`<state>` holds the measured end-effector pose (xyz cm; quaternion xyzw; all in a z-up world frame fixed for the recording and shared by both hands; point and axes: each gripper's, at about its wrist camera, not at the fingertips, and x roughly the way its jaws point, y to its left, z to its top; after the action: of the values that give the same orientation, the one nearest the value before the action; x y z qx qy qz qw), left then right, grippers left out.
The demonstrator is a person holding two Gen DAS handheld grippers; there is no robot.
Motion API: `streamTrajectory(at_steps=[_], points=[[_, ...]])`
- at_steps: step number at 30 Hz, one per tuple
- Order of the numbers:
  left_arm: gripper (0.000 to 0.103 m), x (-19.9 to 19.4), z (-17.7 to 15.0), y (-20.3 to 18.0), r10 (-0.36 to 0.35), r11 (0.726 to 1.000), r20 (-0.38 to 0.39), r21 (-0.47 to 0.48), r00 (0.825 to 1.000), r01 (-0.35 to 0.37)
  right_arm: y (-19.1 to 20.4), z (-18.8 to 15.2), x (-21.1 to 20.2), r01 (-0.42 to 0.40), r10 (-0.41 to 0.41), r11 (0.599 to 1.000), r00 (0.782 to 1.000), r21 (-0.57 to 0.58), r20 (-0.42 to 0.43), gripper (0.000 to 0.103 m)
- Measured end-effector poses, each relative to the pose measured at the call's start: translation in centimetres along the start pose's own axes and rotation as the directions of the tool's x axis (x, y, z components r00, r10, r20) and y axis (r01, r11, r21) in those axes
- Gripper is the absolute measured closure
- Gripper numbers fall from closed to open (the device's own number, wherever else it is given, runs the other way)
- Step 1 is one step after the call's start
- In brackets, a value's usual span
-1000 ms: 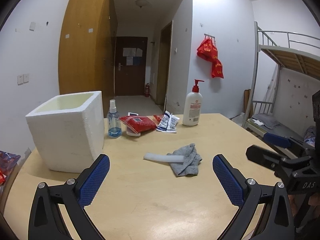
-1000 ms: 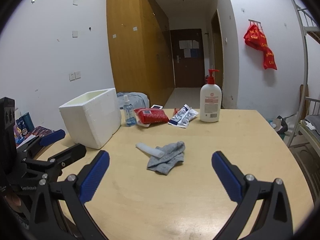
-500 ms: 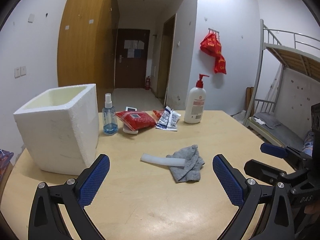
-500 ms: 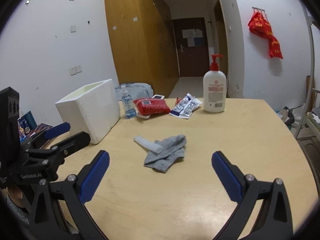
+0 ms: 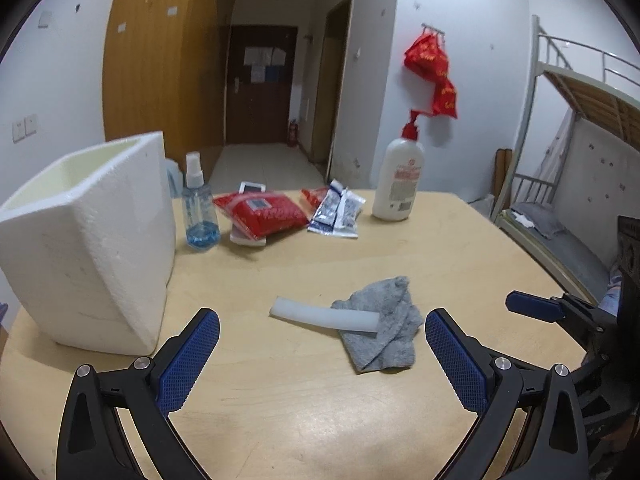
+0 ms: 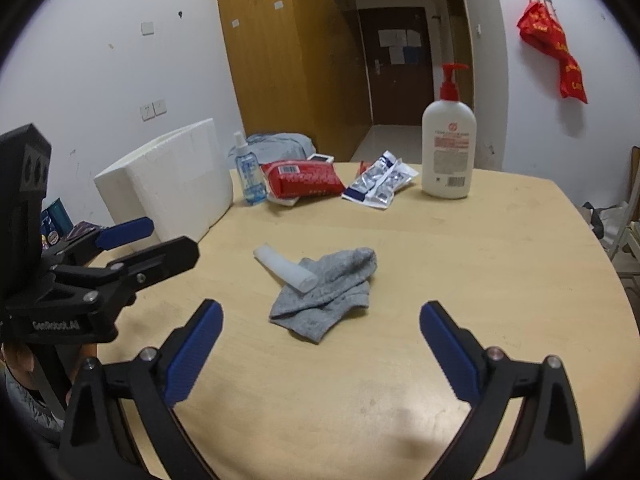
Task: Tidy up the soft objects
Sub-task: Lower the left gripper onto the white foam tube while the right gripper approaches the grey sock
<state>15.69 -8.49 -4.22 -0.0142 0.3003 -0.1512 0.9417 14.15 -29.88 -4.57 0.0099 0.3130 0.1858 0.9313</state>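
While both tools point(image 5: 322, 354) point(image 6: 320, 344) gape empty, foam box point(image 5: 92, 248) left of sock point(image 5: 384, 328), tube point(image 5: 324, 316).

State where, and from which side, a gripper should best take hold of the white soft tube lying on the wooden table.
Grip the white soft tube near its bare left end, coming from above with fingers across its width. Its right end rests on the crumpled grey sock, so gripping there would probably catch cloth. The open left gripper is probably better placed.
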Motion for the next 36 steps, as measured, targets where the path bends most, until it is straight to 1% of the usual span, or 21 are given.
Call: streamTrajectory(at_steps=[3,6,8,10,16,20,24,28,29,32,36], points=[[0.0,1.4,0.2,0.5,0.006,0.999,-0.042,-0.032,0.999,-0.007,-0.4,0.2,0.7,-0.007,0.007,1.0,1.0,-0.011,-0.019,0.011],[0.001,2.2,0.2,0.4,0.047,0.998,-0.049,-0.03,0.998,-0.049,-0.8,0.2,1.6,-0.028,0.028,0.999,0.999,-0.016,-0.039,0.014],[0.001,3.1,0.3,0.1,0.062,0.998,-0.081,-0.015,0.995,-0.063,-1.0,0.2,2.2,-0.035,0.034,0.999,0.998,-0.018,-0.049,0.014],[0.001,4.1,0.3,0.2,0.047,0.998,-0.118,-0.037,0.992,-0.051,-1.2,0.2,2.7,-0.047,0.045,0.999,0.997,-0.02,-0.061,0.014],[0.002,6.7,0.8,0.3,0.056,0.994,-0.18,-0.087,0.982,-0.072,-1.4,0.4,4.2,-0.068,0.065,0.997,0.993,-0.036,-0.101,0.014],[0.007,8.2,0.8,0.0,0.044,0.992,-0.22,-0.107,0.975,-0.069,-1.4,0.5,5.0,-0.088,0.082,0.995,0.989,-0.045,-0.123,0.014],[0.015,9.6,0.8,0.3,0.042,0.988,-0.26,-0.134,0.965,-0.079,-1.6,0.6,5.2,-0.108,0.102,0.993,0.987,-0.042,-0.126,0.014],[0.021,10.7,0.7,0.6,0.036,0.983,-0.299,-0.163,0.953,-0.088,-1.8,0.6,5.1,-0.128,0.124,0.991,0.985,-0.029,-0.116,0.014],[0.025,10.7,0.7,0.6,0.038,0.982,-0.301,-0.164,0.953,-0.091,-1.9,0.6,5.1,-0.133,0.13,0.991,0.985,-0.025,-0.113,0.014],[0.026,11.0,0.7,0.4,0.043,0.982,-0.302,-0.162,0.952,-0.095,-2.1,0.6,5.2,-0.149,0.146,0.989,0.983,-0.013,-0.114,0.014],[0.034,11.8,0.7,0.2,0.042,0.983,-0.329,-0.156,0.943,-0.098,-2.2,0.7,5.5,-0.16,0.158,0.987,0.98,-0.005,-0.121,0.014]])
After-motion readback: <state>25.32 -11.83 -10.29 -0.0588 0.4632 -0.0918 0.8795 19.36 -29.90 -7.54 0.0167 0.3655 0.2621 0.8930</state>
